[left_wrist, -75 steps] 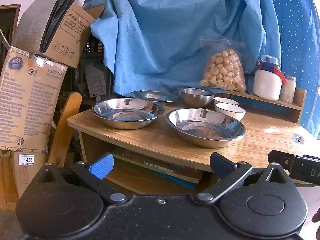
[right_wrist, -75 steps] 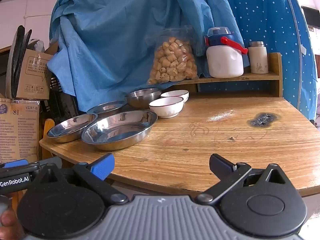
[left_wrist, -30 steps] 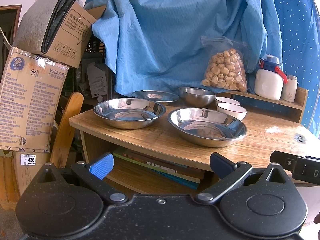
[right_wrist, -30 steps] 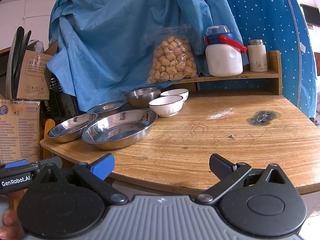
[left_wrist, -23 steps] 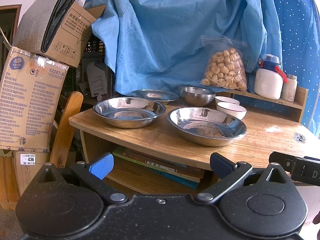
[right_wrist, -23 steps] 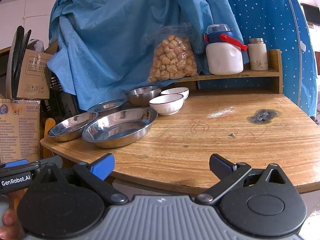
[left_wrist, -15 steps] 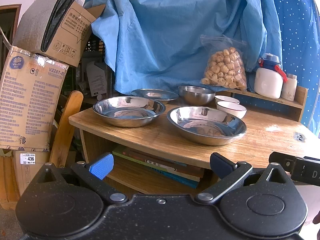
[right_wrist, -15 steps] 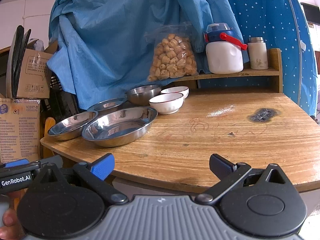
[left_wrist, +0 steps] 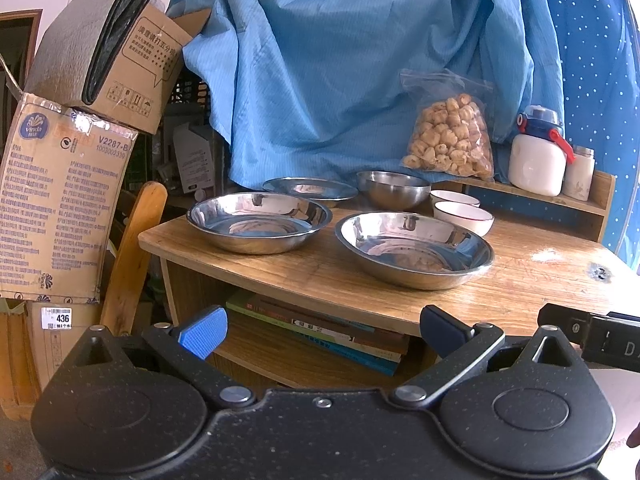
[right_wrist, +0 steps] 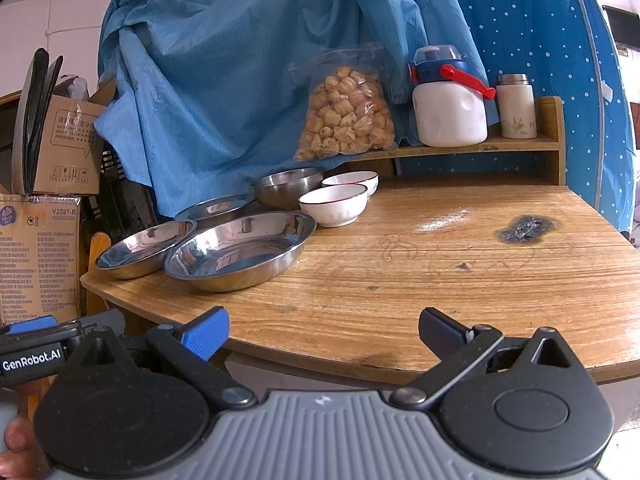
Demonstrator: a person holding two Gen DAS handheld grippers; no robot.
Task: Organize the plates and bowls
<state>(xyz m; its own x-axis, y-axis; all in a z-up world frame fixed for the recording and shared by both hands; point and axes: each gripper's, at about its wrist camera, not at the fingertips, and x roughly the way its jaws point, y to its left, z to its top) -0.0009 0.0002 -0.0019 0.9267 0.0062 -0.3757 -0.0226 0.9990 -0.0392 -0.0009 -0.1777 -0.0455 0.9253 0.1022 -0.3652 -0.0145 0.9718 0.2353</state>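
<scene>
Steel plates (right_wrist: 240, 254) beside white bowls (right_wrist: 334, 204)

Bright, even daylight; sharp centre, heavy fisheye bend at the rims.

Soft light with faint shadows under the steel pans (left_wrist: 414, 248) on the table (right_wrist: 440, 280). The pans carry mirror glare and blue reflections of the cloth (left_wrist: 360, 60). A pale sheen patch lies on the wood near the right. Upper corners blow out white at the wall; the corners of both views vignette to black. Straight edges curve outward, and the near black gripper bodies look slightly soft.
</scene>
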